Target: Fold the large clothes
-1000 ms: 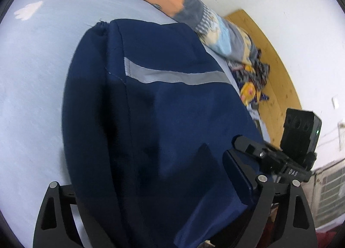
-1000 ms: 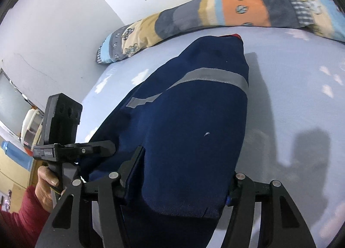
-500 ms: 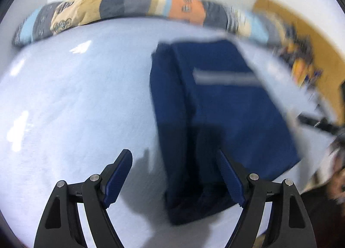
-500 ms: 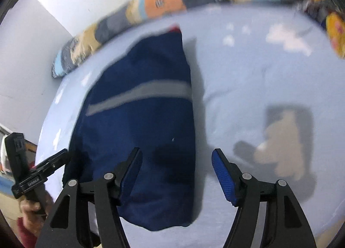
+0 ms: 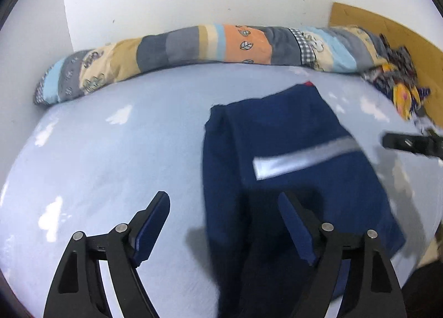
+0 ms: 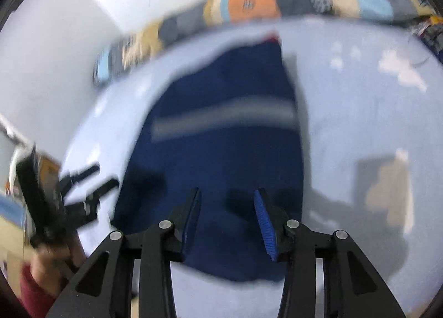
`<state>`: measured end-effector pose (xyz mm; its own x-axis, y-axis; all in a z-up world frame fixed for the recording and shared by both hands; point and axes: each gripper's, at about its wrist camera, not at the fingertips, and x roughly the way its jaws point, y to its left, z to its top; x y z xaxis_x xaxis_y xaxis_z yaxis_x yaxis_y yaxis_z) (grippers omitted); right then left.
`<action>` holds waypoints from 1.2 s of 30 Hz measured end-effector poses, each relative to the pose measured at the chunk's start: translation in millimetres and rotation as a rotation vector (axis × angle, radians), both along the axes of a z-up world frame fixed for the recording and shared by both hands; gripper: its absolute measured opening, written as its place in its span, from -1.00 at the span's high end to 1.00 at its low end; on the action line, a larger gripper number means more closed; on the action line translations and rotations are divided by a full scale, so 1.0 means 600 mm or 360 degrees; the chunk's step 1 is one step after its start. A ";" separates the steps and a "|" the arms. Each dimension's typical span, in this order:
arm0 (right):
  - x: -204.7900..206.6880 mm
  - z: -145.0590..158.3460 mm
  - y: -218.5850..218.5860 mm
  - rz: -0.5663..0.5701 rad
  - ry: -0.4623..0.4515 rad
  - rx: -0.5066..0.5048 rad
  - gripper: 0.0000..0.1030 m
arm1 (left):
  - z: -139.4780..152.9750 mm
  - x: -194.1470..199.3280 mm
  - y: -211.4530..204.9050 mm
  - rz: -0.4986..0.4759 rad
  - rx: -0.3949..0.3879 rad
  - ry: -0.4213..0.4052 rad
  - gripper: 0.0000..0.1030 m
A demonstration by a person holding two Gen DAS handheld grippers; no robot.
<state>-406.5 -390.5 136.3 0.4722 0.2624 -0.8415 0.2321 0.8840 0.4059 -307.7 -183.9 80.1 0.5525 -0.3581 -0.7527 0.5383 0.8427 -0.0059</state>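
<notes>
A navy blue garment [image 5: 290, 179] with a grey reflective stripe [image 5: 304, 161] lies folded flat on the light blue bed sheet [image 5: 110, 157]. It also shows in the right wrist view [image 6: 227, 157], blurred. My left gripper [image 5: 224, 207] is open and empty above the garment's left near edge. My right gripper [image 6: 227, 201] is open and empty above the garment's near end. The left gripper also shows at the left of the right wrist view [image 6: 83, 179], and part of the right gripper [image 5: 409, 142] at the right of the left wrist view.
A long patchwork bolster [image 5: 207, 46] lies along the back of the bed against the white wall. A crumpled patterned cloth [image 5: 396, 80] and a wooden board [image 5: 373, 22] are at the back right.
Both grippers let go of the navy garment, which now lies flat on the bed. Both have opened and pulled back and up from it. The right wrist view is blurred by motion.
</notes>
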 end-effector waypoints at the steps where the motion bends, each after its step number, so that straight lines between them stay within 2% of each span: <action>1: 0.024 0.012 -0.009 -0.0057 -0.0042 -0.0069 0.10 | -0.010 0.006 -0.008 0.0018 -0.0018 0.0029 -0.59; 3: 0.067 0.016 -0.018 -0.0112 -0.0073 -0.0117 -0.02 | -0.050 0.021 -0.028 0.0047 -0.0014 0.0129 -0.59; 4: 0.103 0.009 -0.022 -0.0130 -0.0076 -0.0140 -0.01 | -0.069 0.040 -0.026 0.0049 0.0015 0.0165 -0.59; 6: 0.140 -0.014 -0.025 -0.0150 -0.0042 -0.0206 -0.02 | -0.113 0.065 -0.012 0.0076 0.0157 0.0253 -0.71; 7: 0.170 -0.034 -0.022 -0.0148 -0.0007 -0.0242 -0.02 | -0.132 0.071 -0.007 0.0096 0.0147 0.0319 -0.75; 10: 0.218 -0.096 -0.016 -0.0116 0.0192 -0.0212 -0.03 | -0.137 0.094 0.006 0.0149 0.0069 0.0415 -0.85; 12: 0.226 -0.118 -0.004 -0.0106 0.0273 -0.0287 -0.09 | -0.134 0.100 0.005 0.0162 0.0053 0.0432 -0.85; 13: 0.234 -0.124 0.004 -0.0072 0.0291 -0.0335 -0.20 | -0.132 0.105 0.000 0.0169 0.0048 0.0425 -0.84; 14: 0.230 -0.122 0.010 -0.0058 0.0285 -0.0357 -0.26 | -0.125 0.103 -0.003 0.0173 0.0041 0.0397 -0.80; 16: 0.225 -0.106 0.017 -0.0044 0.0248 -0.0396 -0.25 | -0.107 0.090 0.003 0.0164 0.0038 0.0333 -0.79; 19: 0.203 -0.060 0.023 -0.0033 0.0116 -0.0398 -0.21 | -0.084 0.055 0.004 0.0160 0.0053 0.0142 -0.79; 20: 0.188 -0.046 0.026 -0.0035 0.0080 -0.0386 -0.21 | -0.070 0.062 0.003 0.0158 0.0063 0.0099 -0.79; 22: 0.155 -0.026 0.029 -0.0064 0.0049 -0.0378 -0.21 | -0.065 0.043 0.001 0.0157 0.0080 0.0005 -0.79; 24: 0.143 -0.024 0.033 -0.0077 0.0056 -0.0355 -0.21 | -0.064 0.012 0.009 0.0158 0.0075 -0.0014 -0.79; 28: 0.073 -0.028 0.047 -0.0103 0.0117 -0.0326 -0.21 | -0.066 -0.035 0.019 0.0168 0.0066 0.0009 -0.79; 32: 0.007 -0.020 0.068 -0.0102 0.0126 -0.0341 -0.21 | -0.044 -0.112 0.039 0.0145 0.0114 -0.0028 -0.80; 36: -0.047 -0.022 0.091 -0.0058 0.0155 -0.0355 -0.21 | -0.040 -0.156 0.044 0.0088 0.0201 -0.0035 -0.80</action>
